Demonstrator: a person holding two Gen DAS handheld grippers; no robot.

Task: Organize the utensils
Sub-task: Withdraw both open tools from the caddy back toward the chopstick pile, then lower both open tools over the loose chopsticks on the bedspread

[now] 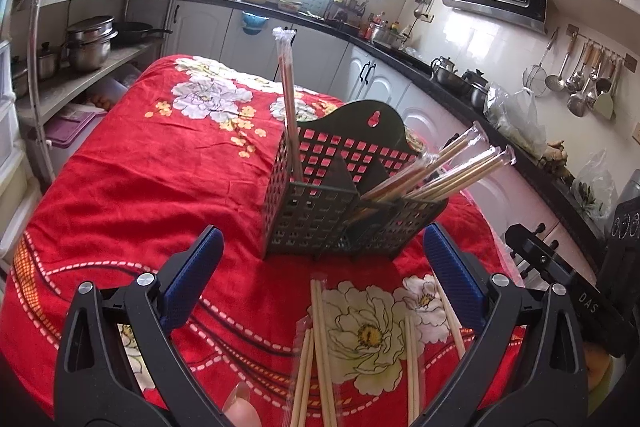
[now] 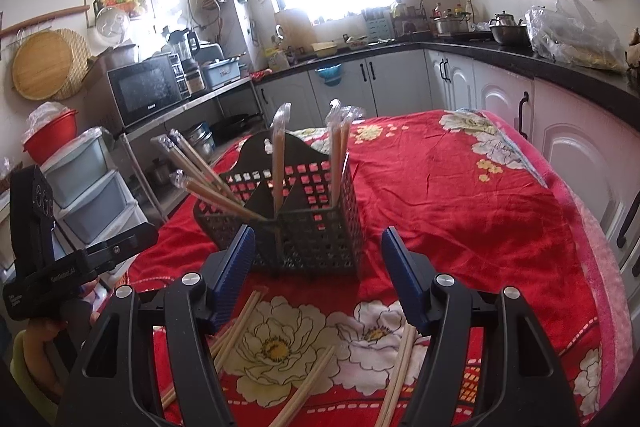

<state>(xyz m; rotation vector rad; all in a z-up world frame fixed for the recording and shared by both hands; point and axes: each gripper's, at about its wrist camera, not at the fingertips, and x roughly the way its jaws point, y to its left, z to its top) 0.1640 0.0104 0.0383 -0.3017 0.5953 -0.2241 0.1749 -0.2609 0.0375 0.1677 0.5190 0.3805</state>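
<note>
Showing both grippers' jaws spread wide and empty, only the right view reveals the caddy's (image 2: 296,223) middle chopsticks (image 2: 278,163).

Matt plastic caddy (image 1: 320,215); wood chopsticks (image 1: 320,351) w/ glossy wrap; soft cloth (image 1: 160,167).

caddy (image 1: 320,223) on tablecloth (image 1: 160,163) | wrapped chopsticks (image 1: 440,171) in caddy | loose chopsticks (image 1: 320,347) before caddy — on tablecloth
</note>
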